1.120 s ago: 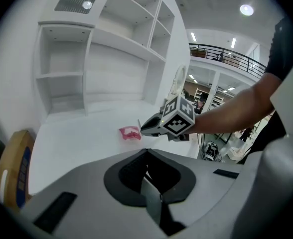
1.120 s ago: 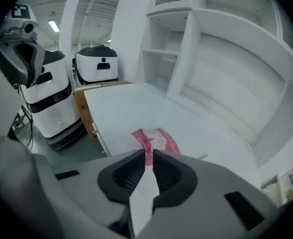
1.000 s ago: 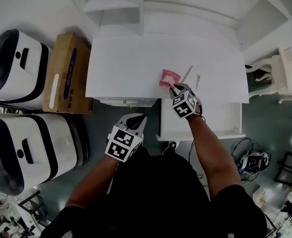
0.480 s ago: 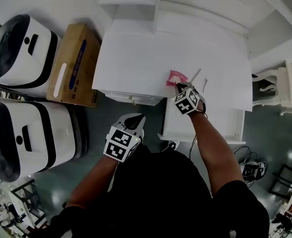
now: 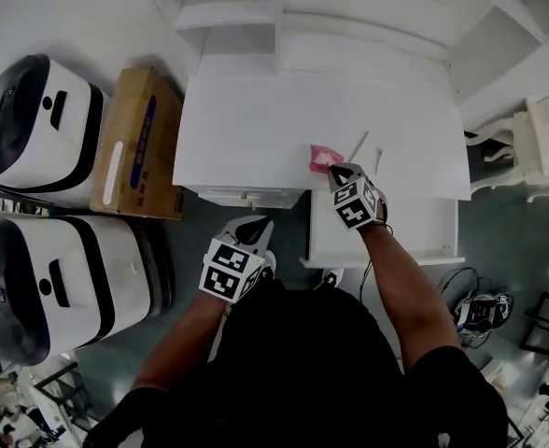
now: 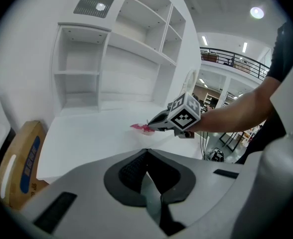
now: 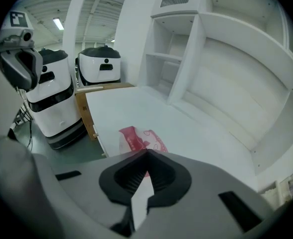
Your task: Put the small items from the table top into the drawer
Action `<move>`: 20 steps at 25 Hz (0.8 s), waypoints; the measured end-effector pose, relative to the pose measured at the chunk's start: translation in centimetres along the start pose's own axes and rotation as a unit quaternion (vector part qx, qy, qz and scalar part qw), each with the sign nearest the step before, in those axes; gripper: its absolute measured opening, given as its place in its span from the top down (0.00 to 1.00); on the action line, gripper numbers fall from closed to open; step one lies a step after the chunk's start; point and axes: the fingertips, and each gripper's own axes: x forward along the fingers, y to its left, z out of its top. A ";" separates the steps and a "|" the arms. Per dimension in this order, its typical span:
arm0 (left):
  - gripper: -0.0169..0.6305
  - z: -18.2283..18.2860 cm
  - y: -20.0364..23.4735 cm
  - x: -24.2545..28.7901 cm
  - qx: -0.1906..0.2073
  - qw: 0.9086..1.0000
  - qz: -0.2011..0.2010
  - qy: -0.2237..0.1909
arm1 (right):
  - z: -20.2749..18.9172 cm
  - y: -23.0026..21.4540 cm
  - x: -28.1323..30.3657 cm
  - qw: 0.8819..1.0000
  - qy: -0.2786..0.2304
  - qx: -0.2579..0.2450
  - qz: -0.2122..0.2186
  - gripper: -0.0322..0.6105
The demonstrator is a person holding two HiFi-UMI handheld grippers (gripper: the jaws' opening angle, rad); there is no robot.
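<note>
While right gripper (image 5: pixel 334 168) pinches pink packet (image 5: pixel 321 156) | long axis leftward from jaws

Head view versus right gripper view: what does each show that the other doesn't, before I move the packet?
Head view only: the open drawer below the right gripper, and a thin stick lying on the table beside the pink packet. Right gripper view only: the jaws closed on the packet's near edge, and the shelf bays seen front-on. Both: the packet, the white table and the cardboard box.
</note>
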 end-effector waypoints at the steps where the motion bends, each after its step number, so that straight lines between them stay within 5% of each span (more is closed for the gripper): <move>1: 0.97 0.2 -0.1 0.2 0.003 1.000 -0.003 0.001 | 0.0 0.0 -0.7 1.000 -0.007 0.007 -0.001 0.91; 12: 0.97 1.9 -2.4 3.5 0.031 0.998 -0.045 0.011 | -2.9 1.5 -7.4 0.996 -0.041 0.083 0.009 0.91; 20: 0.97 1.6 -3.8 4.9 -0.013 0.997 -0.068 0.022 | -9.6 4.3 -8.2 0.996 0.013 0.082 0.038 0.91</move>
